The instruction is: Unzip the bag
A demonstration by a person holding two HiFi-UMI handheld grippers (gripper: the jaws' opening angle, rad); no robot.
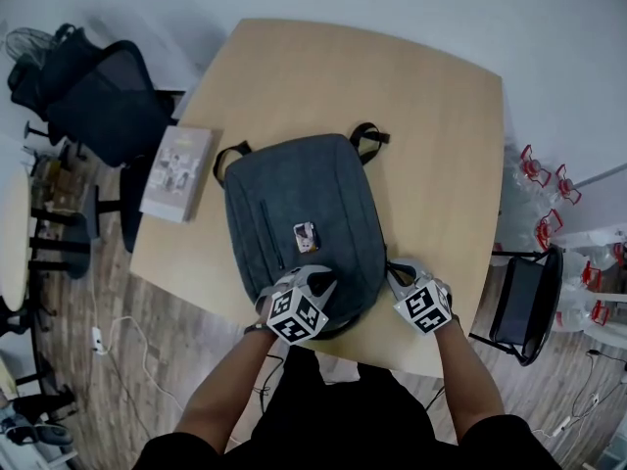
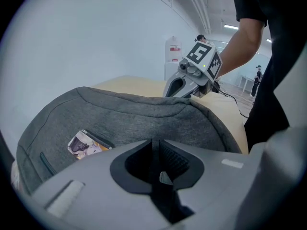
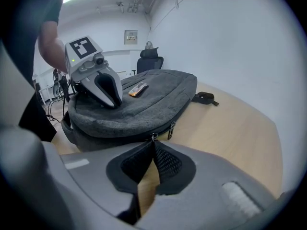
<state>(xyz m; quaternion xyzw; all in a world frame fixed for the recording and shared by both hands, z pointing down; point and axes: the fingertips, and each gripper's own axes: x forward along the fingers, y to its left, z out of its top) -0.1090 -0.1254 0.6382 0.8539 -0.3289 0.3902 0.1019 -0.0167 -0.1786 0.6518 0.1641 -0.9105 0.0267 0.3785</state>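
Note:
A grey backpack [image 1: 299, 194] lies flat on the wooden table [image 1: 441, 135], straps at the far end. My left gripper [image 1: 318, 280] rests on the bag's near end, its jaws closed together on a fold of the fabric [image 2: 134, 119]. My right gripper [image 1: 397, 270] sits at the bag's near right edge. In the right gripper view its jaws [image 3: 153, 143] are shut on a metal zip pull [image 3: 153, 137] at the side seam. A second zip pull [image 3: 171, 130] hangs just beyond it. The zip looks closed along the side that shows.
A small printed card [image 1: 306, 235] sits on the bag's top. A book [image 1: 178, 172] lies at the table's left edge. A black office chair [image 1: 103, 101] stands at the far left, another chair [image 1: 524, 302] at the right, with red-handled bottles [image 1: 544, 179] behind.

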